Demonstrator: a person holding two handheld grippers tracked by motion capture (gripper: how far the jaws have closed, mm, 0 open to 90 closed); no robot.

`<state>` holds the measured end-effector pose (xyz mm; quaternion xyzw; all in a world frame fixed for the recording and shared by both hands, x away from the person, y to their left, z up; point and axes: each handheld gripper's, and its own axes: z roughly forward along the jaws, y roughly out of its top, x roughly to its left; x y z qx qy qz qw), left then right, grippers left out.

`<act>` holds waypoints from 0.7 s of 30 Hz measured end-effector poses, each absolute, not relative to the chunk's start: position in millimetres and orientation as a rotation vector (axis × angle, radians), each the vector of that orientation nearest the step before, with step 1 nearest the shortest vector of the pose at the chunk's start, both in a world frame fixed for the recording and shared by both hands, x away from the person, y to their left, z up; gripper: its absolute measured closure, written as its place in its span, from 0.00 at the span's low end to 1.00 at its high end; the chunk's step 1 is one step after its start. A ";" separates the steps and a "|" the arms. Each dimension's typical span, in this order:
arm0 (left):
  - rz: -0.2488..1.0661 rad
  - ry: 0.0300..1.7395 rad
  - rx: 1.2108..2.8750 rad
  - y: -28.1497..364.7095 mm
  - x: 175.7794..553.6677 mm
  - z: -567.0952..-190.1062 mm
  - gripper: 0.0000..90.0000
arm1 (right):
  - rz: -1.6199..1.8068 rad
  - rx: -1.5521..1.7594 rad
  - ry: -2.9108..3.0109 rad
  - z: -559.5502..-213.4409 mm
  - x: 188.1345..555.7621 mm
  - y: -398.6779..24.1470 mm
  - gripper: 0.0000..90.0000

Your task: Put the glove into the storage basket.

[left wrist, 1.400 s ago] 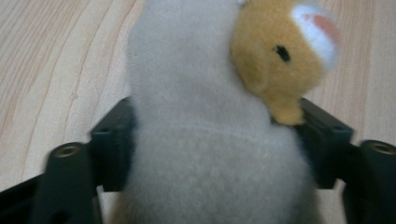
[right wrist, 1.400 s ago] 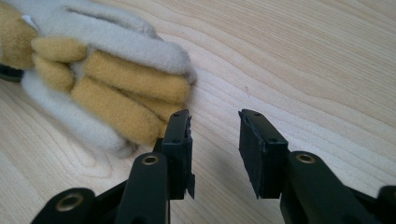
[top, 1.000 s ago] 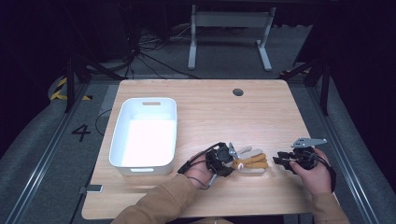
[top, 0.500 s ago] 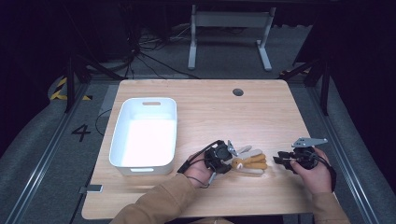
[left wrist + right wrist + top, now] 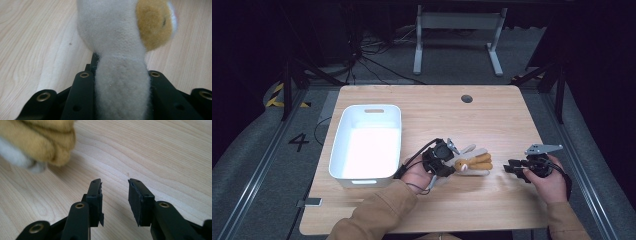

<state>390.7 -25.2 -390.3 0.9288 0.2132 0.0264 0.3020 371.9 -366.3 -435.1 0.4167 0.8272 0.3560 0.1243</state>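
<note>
A wooden table (image 5: 492, 125) carries a white tub (image 5: 368, 142) on its left half and a plush toy (image 5: 472, 162) near the front centre, a short way to the right of the tub. The toy lies flat on the tabletop; its body is white with tan-orange parts.

The left gripper (image 5: 447, 165), held in the person's left hand (image 5: 417, 174), sits at the toy's left end. In the left gripper view its jaws are clamped on a white plush limb (image 5: 122, 92) of the toy, one jaw pressed against each side of it. Beyond the jaws the white fabric widens, with a tan round patch (image 5: 154, 23) at upper right. The toy's part in the grip appears to rest on or just above the wood; which of the two cannot be told.

The right gripper (image 5: 512, 167), held in the right hand (image 5: 549, 182), lies to the right of the toy, apart from it, jaws pointing left toward it. In the right gripper view its jaws (image 5: 115, 192) stand parted with bare wood between them and nothing held. The toy's tan end (image 5: 42, 140) shows at upper left of that view, near but not touching the jaws.

A brown sleeve (image 5: 372, 215) covers the left forearm.
</note>
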 end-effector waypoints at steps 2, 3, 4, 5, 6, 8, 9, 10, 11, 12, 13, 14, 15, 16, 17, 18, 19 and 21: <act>0.076 0.597 2.454 -21.4 390.6 -385.5 0.80 | 1.051 1.213 2.422 -437.3 374.4 -366.1 0.71; 0.084 0.608 2.454 -19.5 390.6 -383.3 0.80 | 1.057 1.213 2.428 -438.6 375.5 -365.6 0.71; 0.084 0.627 2.454 -17.7 390.4 -381.2 0.80 | 1.069 1.210 2.433 -439.6 376.6 -365.4 0.71; 0.084 0.643 2.454 -15.8 390.2 -379.1 0.80 | 1.082 1.209 2.436 -440.2 377.4 -365.0 0.70; 0.088 0.655 2.455 -13.8 389.7 -376.8 0.80 | 1.093 1.209 2.441 -440.3 378.2 -364.6 0.70; 0.095 0.686 2.450 -9.8 388.7 -371.9 0.80 | 1.123 1.211 2.435 -439.6 378.8 -364.4 0.70; 0.092 0.697 2.448 -7.7 388.2 -369.5 0.80 | 1.131 1.209 2.438 -439.2 379.1 -364.1 0.70; 0.096 0.709 2.447 -5.7 387.5 -366.9 0.80 | 1.135 1.200 2.439 -439.1 379.9 -364.0 0.70; 0.098 0.718 2.446 -3.7 387.1 -364.5 0.80 | 1.137 1.200 2.443 -439.3 380.6 -364.4 0.70; 0.103 0.726 2.446 -1.6 386.5 -362.1 0.80 | 1.143 1.201 2.442 -440.0 381.4 -364.8 0.70; 0.103 0.736 2.440 0.6 385.6 -359.8 0.80 | 1.151 1.205 2.442 -441.2 382.3 -364.9 0.71; 0.104 0.742 2.437 3.0 384.9 -357.4 0.80 | 1.154 1.198 2.448 -442.4 383.4 -365.0 0.71; 0.105 0.760 2.428 5.7 383.8 -355.0 0.80 | 1.146 1.197 2.452 -443.2 383.7 -364.7 0.71; 0.103 0.763 2.425 7.5 383.7 -353.6 0.80 | 1.151 1.190 2.459 -444.5 384.3 -363.8 0.71; 0.102 0.777 2.417 10.2 383.3 -351.8 0.80 | 1.151 1.197 2.460 -444.6 383.9 -362.5 0.71; 0.098 0.783 2.412 13.4 383.5 -349.9 0.80 | 1.157 1.183 2.462 -444.7 384.1 -361.4 0.71; 0.101 0.798 2.407 16.5 383.4 -348.0 0.80 | 1.159 1.181 2.464 -444.0 383.5 -359.7 0.71; 0.106 0.822 2.396 23.1 383.3 -343.9 0.80 | 1.154 1.161 2.469 -442.3 382.4 -356.6 0.71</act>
